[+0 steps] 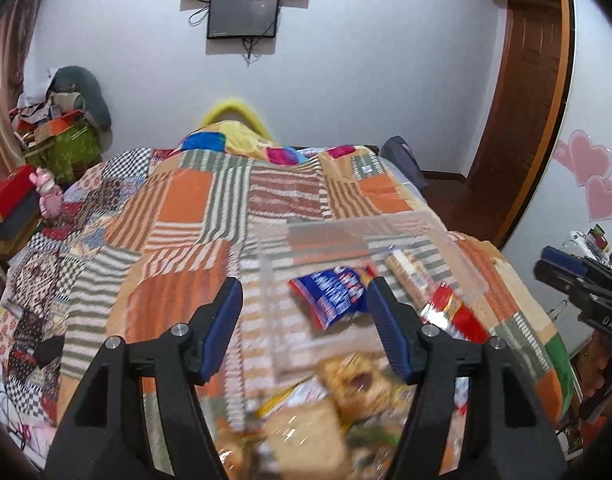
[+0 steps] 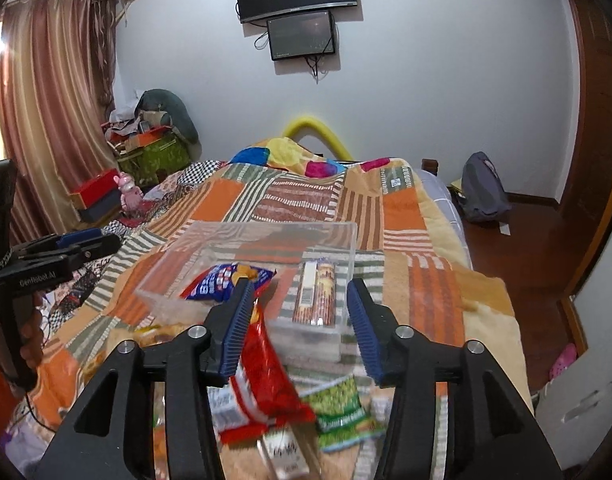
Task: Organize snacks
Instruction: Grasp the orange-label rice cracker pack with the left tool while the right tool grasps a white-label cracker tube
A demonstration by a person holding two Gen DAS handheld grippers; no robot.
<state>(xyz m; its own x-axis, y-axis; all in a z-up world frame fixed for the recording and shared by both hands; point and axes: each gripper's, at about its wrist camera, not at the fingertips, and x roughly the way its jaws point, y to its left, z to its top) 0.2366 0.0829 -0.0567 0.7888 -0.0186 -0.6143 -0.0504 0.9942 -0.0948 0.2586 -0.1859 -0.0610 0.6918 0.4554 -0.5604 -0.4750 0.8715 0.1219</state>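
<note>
Mid-sort: 2 snacks lie in the clear box (image 2: 347,240). Right gripper (image 2: 300,316), released, has the red packet (image 2: 266,364) beside its left finger; next, clench. Left gripper (image 1: 304,320) released, at 9 o'clock.

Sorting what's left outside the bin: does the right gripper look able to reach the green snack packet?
Probably yes: the right gripper is open, and the green snack packet lies uncovered on the bedspread just below, beside the red packet.

The left gripper (image 2: 92,242) body reads "GenRobot.AI".
</note>
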